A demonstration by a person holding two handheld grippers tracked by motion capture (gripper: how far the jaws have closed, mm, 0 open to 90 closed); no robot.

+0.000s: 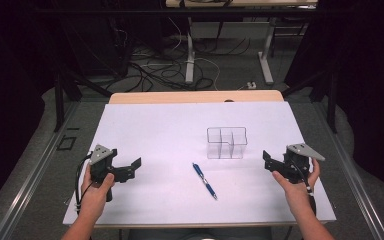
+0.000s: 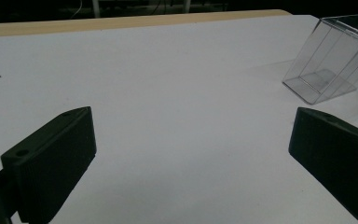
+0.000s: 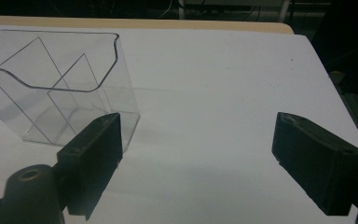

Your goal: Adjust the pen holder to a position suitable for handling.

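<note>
While both hands rest near the table's (image 1: 145, 125) front corners, I see my left gripper (image 1: 128, 169) at about eight o'clock on the white top, jaws spread wide and holding nothing. My right gripper (image 1: 271, 161) sits at four o'clock, likewise wide apart with nothing between its jaws. Just right of centre, toward one o'clock, stands a clear divided organizer (image 1: 226, 143), upright. At six o'clock from it, apart, lies a blue pen (image 1: 204, 181), angled diagonally.
</note>
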